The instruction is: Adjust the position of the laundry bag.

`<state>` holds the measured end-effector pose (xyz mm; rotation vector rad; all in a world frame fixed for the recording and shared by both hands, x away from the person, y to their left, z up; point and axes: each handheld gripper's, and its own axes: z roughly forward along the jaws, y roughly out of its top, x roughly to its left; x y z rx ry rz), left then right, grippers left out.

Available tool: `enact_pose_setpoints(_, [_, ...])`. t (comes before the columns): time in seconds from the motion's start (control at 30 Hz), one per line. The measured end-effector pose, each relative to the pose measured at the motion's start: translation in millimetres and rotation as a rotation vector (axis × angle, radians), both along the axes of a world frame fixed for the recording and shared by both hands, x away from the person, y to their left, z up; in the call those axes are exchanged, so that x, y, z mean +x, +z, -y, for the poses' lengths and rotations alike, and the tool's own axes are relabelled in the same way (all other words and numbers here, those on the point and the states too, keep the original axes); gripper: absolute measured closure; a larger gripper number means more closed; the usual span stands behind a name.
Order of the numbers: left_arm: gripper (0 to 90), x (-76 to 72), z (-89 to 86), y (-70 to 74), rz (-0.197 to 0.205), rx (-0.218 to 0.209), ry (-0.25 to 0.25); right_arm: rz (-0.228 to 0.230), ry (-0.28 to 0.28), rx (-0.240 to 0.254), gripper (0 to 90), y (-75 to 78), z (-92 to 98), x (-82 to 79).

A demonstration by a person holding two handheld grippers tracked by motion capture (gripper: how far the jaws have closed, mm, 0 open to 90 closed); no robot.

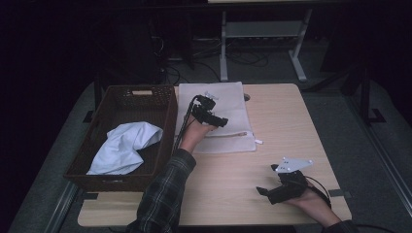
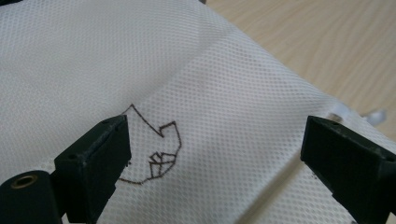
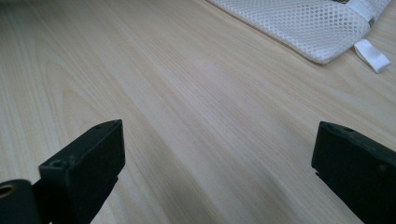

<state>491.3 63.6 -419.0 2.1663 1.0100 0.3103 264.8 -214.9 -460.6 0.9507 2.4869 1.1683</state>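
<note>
A white mesh laundry bag [image 1: 218,104] lies flat on the wooden table [image 1: 272,116], right of a dark wicker basket [image 1: 167,121]. My left gripper [image 1: 219,121] hovers over the bag's near half, open. In the left gripper view the mesh bag [image 2: 224,65] shows a thin dark line drawing [image 2: 161,149] between the spread jaws of the left gripper [image 2: 215,168]. My right gripper [image 1: 262,190] rests near the table's front right, open over bare wood. In the right gripper view the right gripper [image 3: 217,163] holds nothing, and the bag's corner [image 3: 303,28] with a white tab [image 3: 372,55] lies far ahead.
A pale blue cloth [image 1: 127,145] lies crumpled inside the basket. A white zipper pull [image 1: 258,141] sticks out at the bag's near right corner. Beyond the table stand desk legs [image 1: 223,43] and cables on a dark floor.
</note>
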Motion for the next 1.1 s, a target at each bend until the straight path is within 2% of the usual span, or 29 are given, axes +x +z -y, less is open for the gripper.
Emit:
enact_pose_setpoints(0.43, [21.8, 34.9, -3.1, -11.4, 0.0, 0.013, 0.069, 0.01, 0.0, 0.002, 2.0, 0.8, 1.2, -0.2])
enact_pose_setpoints(0.5, [29.8, 37.2, -4.0, -12.9, 0.008, 0.016, 0.073, 0.01, 0.0, 0.002, 2.1, 1.1, 1.0, -0.6])
enact_pose_setpoints(0.57, [34.0, 41.1, -5.8, -15.8, 0.003, 0.022, 0.081, 0.01, 0.0, 0.002, 2.1, 1.1, 1.2, -0.7])
enact_pose_setpoints(0.6, [39.2, 42.4, -6.4, -16.7, -0.001, 0.017, 0.085, 0.01, 0.0, 0.002, 2.1, 1.0, 1.3, -0.5])
enact_pose_setpoints(0.63, [39.2, 43.9, -7.1, -17.4, -0.003, 0.016, 0.088, 0.01, 0.0, 0.002, 2.1, 1.0, 1.3, -0.5])
enact_pose_setpoints(0.7, [44.7, 46.7, -7.4, -19.2, 0.001, 0.022, 0.093, 0.01, 0.0, 0.003, 2.1, 1.0, 1.2, -0.4])
enact_pose_setpoints(1.0, [77.0, 54.9, -6.4, -28.9, 0.0, 0.037, 0.114, 0.014, 0.006, 0.002, 2.1, 1.4, 0.8, -0.4])
enact_pose_setpoints(1.1, [83.6, 57.2, -5.7, -31.1, 0.002, 0.045, 0.122, 0.016, 0.006, 0.002, 2.1, 1.7, 0.6, -0.6])
